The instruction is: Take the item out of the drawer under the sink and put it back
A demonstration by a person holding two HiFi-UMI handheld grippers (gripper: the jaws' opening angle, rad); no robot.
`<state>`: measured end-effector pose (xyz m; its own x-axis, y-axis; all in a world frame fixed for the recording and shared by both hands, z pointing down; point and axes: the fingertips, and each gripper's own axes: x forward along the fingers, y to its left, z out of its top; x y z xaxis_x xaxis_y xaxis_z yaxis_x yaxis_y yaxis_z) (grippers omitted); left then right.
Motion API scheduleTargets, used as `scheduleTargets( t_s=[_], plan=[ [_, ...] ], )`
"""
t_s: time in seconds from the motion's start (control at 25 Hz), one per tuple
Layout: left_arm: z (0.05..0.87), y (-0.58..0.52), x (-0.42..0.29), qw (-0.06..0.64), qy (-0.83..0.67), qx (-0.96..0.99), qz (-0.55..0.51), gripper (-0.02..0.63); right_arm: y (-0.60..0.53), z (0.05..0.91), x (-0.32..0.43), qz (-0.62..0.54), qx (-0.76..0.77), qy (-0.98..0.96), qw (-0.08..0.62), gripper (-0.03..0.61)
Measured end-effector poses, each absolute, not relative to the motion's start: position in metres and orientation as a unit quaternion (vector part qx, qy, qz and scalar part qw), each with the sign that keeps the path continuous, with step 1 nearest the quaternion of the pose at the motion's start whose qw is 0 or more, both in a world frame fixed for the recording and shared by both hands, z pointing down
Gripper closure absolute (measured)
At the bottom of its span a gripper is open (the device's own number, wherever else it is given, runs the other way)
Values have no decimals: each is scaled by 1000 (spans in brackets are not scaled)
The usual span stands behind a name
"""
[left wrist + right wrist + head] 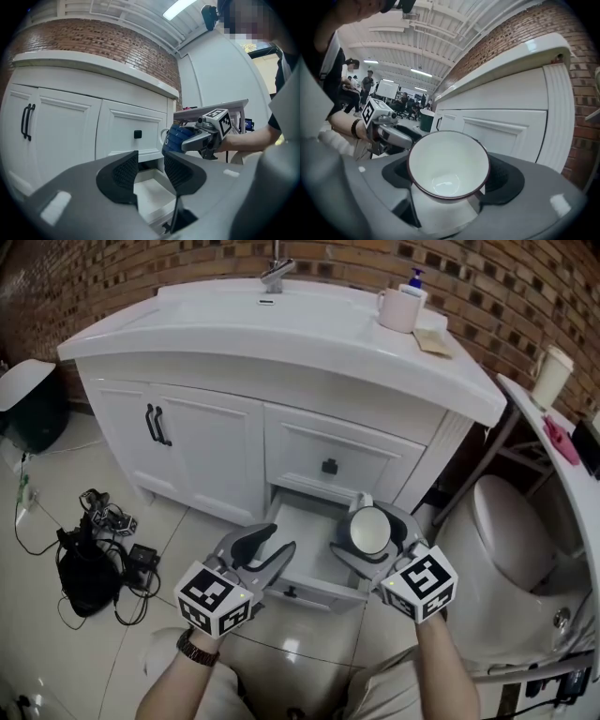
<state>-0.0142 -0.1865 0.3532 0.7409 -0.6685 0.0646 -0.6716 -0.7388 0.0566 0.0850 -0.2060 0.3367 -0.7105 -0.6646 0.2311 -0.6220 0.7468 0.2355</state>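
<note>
Brick wall (112,268), tile floor (56,615) | vanity drawer (305,532) open | R gripper (373,540) on mug (368,529)

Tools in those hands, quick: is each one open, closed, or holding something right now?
Left tool: open, nothing between its jaws.
Right tool: closed on a blue mug, white inside.

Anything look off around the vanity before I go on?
Nothing spilled or damaged. The mug sits clamped in the right tool over the open drawer. The only mess is a tangle of cables beside a black bag on the floor by the cabinet.
</note>
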Motion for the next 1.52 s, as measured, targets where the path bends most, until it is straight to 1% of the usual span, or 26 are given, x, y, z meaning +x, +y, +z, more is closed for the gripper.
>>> scheduleTargets(
  t_s=[0.24,0.48,0.6,0.84,1.52],
  plan=[
    [353,-181,-8,26,-352,935,28,431,-185,310,102,-45,349,-931,101,169],
    [354,-181,-5,12,-356,934,38,433,-169,297,115,-49,352,-931,83,169],
    [353,-182,-5,1,-365,930,40,433,-165,293,117,-53,353,-931,81,169],
    [351,-183,-5,13,-361,932,28,433,-161,292,118,-52,352,-931,82,169],
    [352,-177,-1,16,-351,936,32,431,-162,294,118,-48,352,-930,90,169]
  ],
)
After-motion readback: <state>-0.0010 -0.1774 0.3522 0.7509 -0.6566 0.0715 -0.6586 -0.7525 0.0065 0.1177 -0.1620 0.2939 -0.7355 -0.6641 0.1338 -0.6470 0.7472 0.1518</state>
